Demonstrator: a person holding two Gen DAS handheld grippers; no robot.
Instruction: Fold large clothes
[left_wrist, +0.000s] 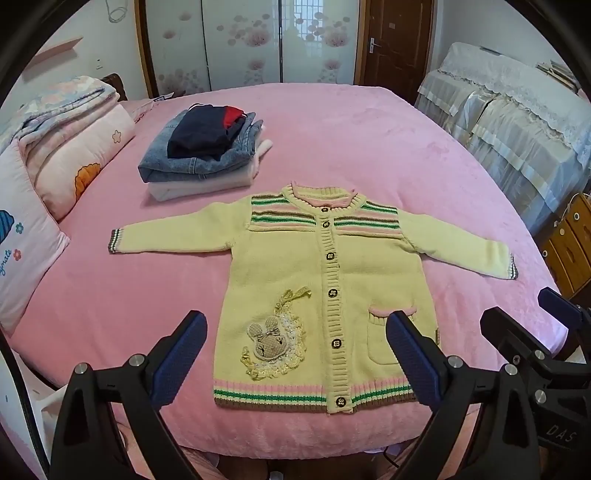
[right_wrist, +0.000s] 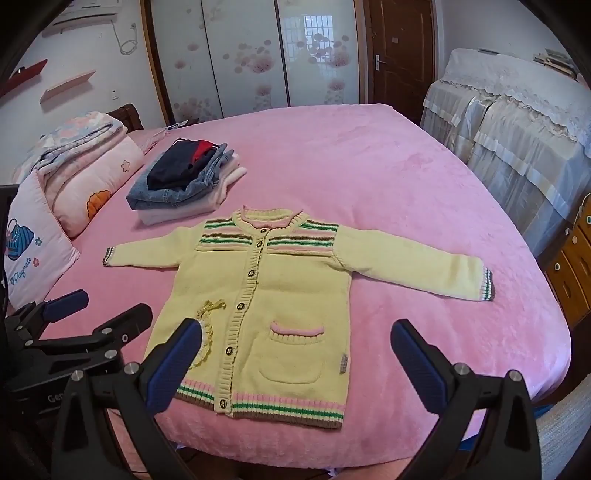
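Note:
A yellow knit cardigan (left_wrist: 317, 280) with striped yoke, buttons and a mouse patch lies flat, face up, on the pink bed, both sleeves spread out. It also shows in the right wrist view (right_wrist: 280, 291). My left gripper (left_wrist: 295, 325) is open and empty, held above the cardigan's hem at the bed's near edge. My right gripper (right_wrist: 295, 336) is open and empty over the lower right part with the pocket. The right gripper also shows at the right edge of the left wrist view (left_wrist: 524, 314), and the left gripper at the left of the right wrist view (right_wrist: 107, 306).
A stack of folded clothes (left_wrist: 207, 151), jeans and dark items on white, sits behind the cardigan to the left. Pillows and a folded quilt (left_wrist: 62, 147) line the left side. The pink bed (left_wrist: 369, 147) extends far back. Covered furniture (left_wrist: 517, 122) and a wooden cabinet (left_wrist: 572, 240) stand right.

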